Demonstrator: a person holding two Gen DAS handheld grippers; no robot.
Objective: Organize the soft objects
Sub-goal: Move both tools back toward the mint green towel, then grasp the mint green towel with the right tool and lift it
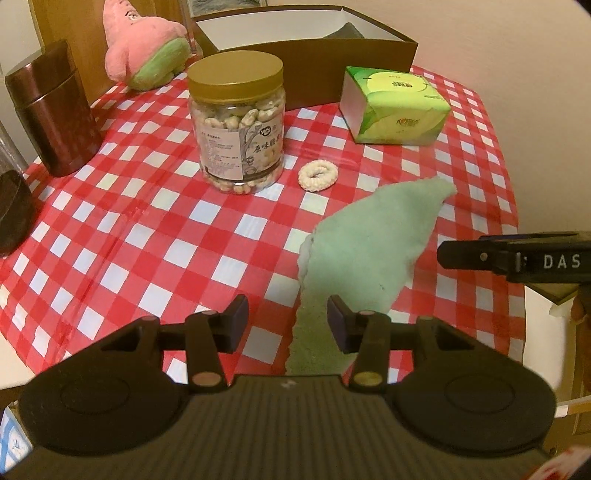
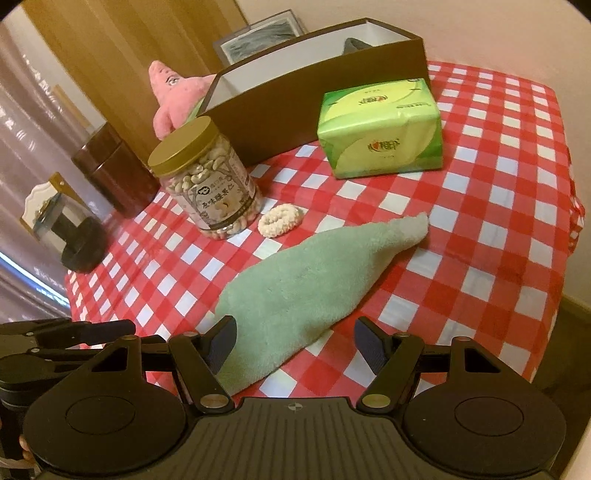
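Both tongs apart: left tongs (image 1: 288, 321), right tongs (image 2: 295, 343) over green towel (image 2: 295, 288); "DAS" on right tongs.

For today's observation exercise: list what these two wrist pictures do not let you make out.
- Brown box contents: both views, its walls hide all but a dark shape.
- Pink plush: right wrist view, lower body behind the box and nut jar.
- Green towel near end: both views, under the cameras' own claws.

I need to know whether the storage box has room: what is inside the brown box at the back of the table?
The brown box is open, showing white inner walls and one dark item at its far end. Its near wall hides the floor, so other contents cannot be ruled out.
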